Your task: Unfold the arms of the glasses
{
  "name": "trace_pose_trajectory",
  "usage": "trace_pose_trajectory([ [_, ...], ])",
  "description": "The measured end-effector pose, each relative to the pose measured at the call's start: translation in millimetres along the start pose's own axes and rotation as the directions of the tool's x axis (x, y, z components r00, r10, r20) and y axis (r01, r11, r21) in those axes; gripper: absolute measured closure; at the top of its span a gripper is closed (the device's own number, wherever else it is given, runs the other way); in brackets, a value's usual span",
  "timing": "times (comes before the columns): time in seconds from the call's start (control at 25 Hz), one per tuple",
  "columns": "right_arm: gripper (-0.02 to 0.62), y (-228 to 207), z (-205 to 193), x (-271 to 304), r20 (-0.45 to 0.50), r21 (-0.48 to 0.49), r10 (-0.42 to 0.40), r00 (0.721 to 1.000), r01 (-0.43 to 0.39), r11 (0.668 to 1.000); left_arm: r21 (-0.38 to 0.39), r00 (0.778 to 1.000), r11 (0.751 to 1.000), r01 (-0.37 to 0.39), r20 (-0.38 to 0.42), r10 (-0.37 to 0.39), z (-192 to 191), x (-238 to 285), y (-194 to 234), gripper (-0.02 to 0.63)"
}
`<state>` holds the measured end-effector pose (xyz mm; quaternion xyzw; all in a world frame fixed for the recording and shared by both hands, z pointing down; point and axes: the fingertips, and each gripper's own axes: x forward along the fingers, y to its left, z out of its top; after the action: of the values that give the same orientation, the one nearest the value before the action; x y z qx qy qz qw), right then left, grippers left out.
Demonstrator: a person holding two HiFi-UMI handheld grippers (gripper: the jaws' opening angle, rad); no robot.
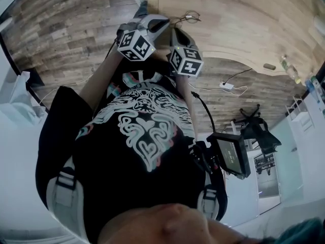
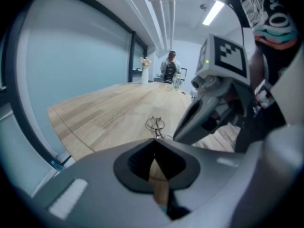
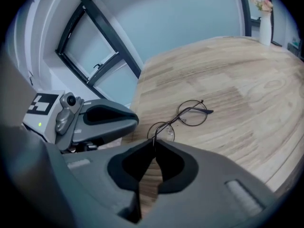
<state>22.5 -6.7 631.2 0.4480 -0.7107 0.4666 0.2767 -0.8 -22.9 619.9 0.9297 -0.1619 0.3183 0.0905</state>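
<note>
Thin wire-framed round glasses (image 3: pixel 187 117) lie on the light wooden table (image 3: pixel 247 94) near its rounded edge; they also show in the left gripper view (image 2: pixel 155 124) and small in the head view (image 1: pixel 185 18). My right gripper (image 3: pixel 153 144) has its tips together on a thin wire arm of the glasses that runs in between them. My left gripper (image 2: pixel 154 139) is shut, with nothing visible between its pads. It sits just left of the glasses (image 3: pixel 137 120), its tips close to the near lens; contact is unclear. Both grippers lie side by side at the table edge (image 1: pixel 170 27).
A white vase with flowers (image 3: pixel 264 20) stands at the far end of the table, near a seated person (image 2: pixel 169 70) and bottles (image 2: pixel 176 80). A glass wall runs along the table's side. On the floor are an office chair (image 1: pixel 256 128) and a power strip (image 1: pixel 223 85).
</note>
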Motion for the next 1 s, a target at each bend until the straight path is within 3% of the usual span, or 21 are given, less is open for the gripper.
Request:
trace_pose_trajectory([
  [0.16, 0.572, 0, 4, -2, 0.021, 0.057, 0.028, 0.999, -0.029, 0.998, 0.090, 0.994, 0.991, 0.104, -0.044, -0.100, -4, 7, -23, 0.617],
  [0.36, 0.572, 3, 12, -13, 0.056, 0.115, 0.069, 0.996, -0.075, 0.991, 0.027, 0.989, 0.997, 0.072, -0.129, -0.067, 2, 15, -16, 0.617],
  [0.56, 0.572, 8, 24, -24, 0.099, 0.172, 0.117, 0.988, -0.133, 0.976, 0.072, 0.984, 0.993, 0.098, -0.157, -0.086, -8, 22, -22, 0.617],
  [1.0, 0.572, 20, 43, -50, 0.203, 0.271, 0.250, 0.947, -0.300, 0.915, 0.057, 0.981, 0.998, 0.035, -0.193, -0.024, -14, 24, -9, 0.617],
])
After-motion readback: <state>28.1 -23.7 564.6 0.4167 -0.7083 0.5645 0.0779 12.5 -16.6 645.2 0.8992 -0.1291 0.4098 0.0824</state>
